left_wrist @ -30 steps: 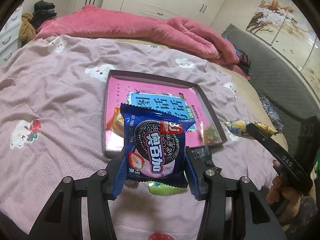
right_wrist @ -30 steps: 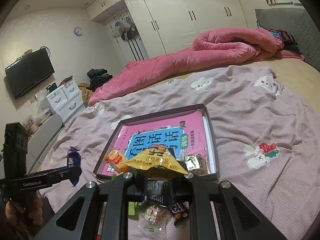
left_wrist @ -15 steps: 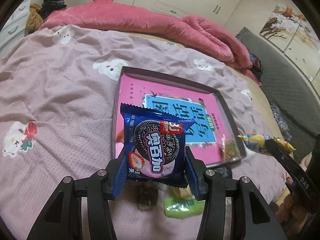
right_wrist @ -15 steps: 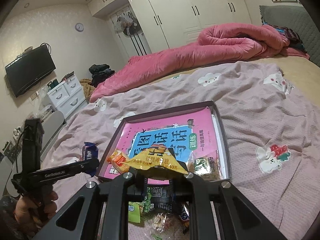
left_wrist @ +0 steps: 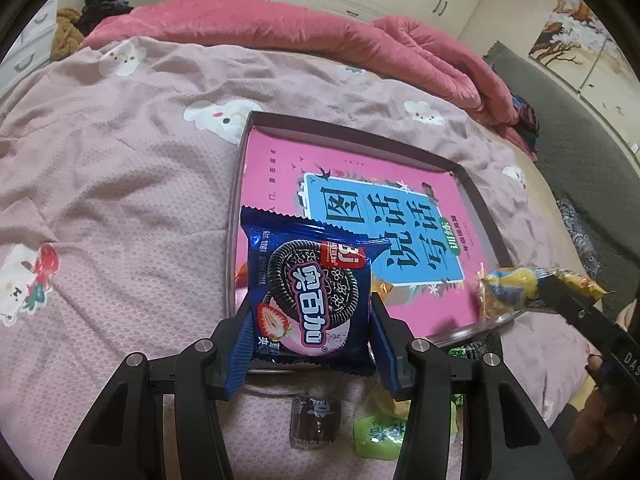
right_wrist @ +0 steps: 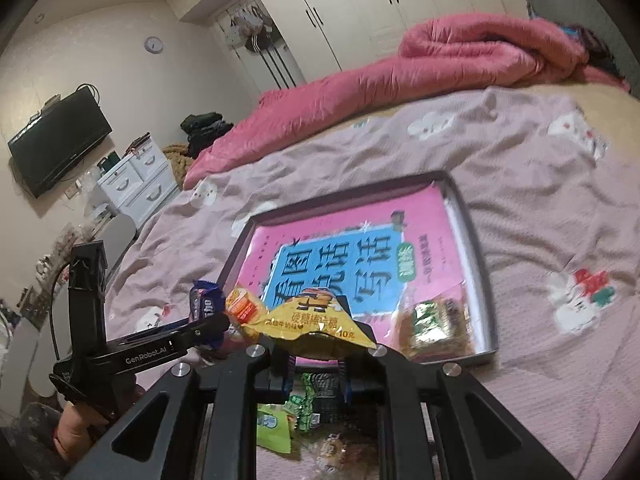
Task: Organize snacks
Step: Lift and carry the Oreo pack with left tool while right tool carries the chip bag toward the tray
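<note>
**Both grippers loaded above the near end of the tray**

Left gripper (left_wrist: 310, 320): the two blue-padded fingers (left_wrist: 240, 344) are clamped on the side edges of a blue cookie packet (left_wrist: 310, 292). The packet stands upright between the pads, its printed face toward the camera and its top seal above the fingertips. The lower part of the packet fills the gap between the fingers.

Right gripper (right_wrist: 316, 354): the fingers are closed together on the lower edge of a yellow candy wrapper (right_wrist: 310, 326). The wrapper fans out above and across the fingertips. In the left wrist view the same wrapper projects from the right gripper's tip, at the tray's near right corner.

Tray (left_wrist: 486, 216): a dark, shallow rectangular tray lies on the bedspread (left_wrist: 120, 184). A pink book (left_wrist: 360, 184) with a blue title panel lies flat inside it. The cookie packet hangs over the tray's near left corner. A green-and-brown snack packet (right_wrist: 436, 330) lies in the tray's near right corner, and an orange packet (right_wrist: 244, 308) lies at its near left corner.

Bedspread, near side of the tray: a dark brown wrapped sweet (left_wrist: 316, 426) and a green packet (left_wrist: 380, 436) lie loose below the left gripper. Further green packets (right_wrist: 276, 428) lie below the right gripper.

A folded pink quilt (right_wrist: 440, 60) lies across the far end of the bed.
</note>
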{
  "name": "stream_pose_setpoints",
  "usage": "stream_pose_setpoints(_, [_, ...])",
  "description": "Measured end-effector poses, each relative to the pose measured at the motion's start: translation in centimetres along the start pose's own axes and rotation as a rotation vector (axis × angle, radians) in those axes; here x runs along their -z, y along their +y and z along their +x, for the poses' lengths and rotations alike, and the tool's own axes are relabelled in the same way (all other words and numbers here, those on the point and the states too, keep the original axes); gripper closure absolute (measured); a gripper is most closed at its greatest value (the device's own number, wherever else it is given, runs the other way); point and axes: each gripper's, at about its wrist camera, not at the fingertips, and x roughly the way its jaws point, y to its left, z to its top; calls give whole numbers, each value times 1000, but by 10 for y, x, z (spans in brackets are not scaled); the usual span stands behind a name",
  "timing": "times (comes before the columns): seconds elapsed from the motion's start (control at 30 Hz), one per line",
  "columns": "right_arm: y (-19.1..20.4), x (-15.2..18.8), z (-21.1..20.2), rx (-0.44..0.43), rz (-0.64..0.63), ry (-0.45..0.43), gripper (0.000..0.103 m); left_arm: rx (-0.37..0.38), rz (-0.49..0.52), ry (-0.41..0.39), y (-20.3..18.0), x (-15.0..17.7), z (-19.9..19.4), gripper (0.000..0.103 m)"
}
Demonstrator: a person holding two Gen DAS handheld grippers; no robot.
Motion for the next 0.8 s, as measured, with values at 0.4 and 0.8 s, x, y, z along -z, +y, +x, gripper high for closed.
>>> stream_pose_setpoints(0.4, [-8,8,32,-35,55,104,86,-13,16,3,0,1,8,49])
stream_pose_setpoints(0.8, [-23,3,32,24,79,96,84,6,6,31,-1,1,18,49])
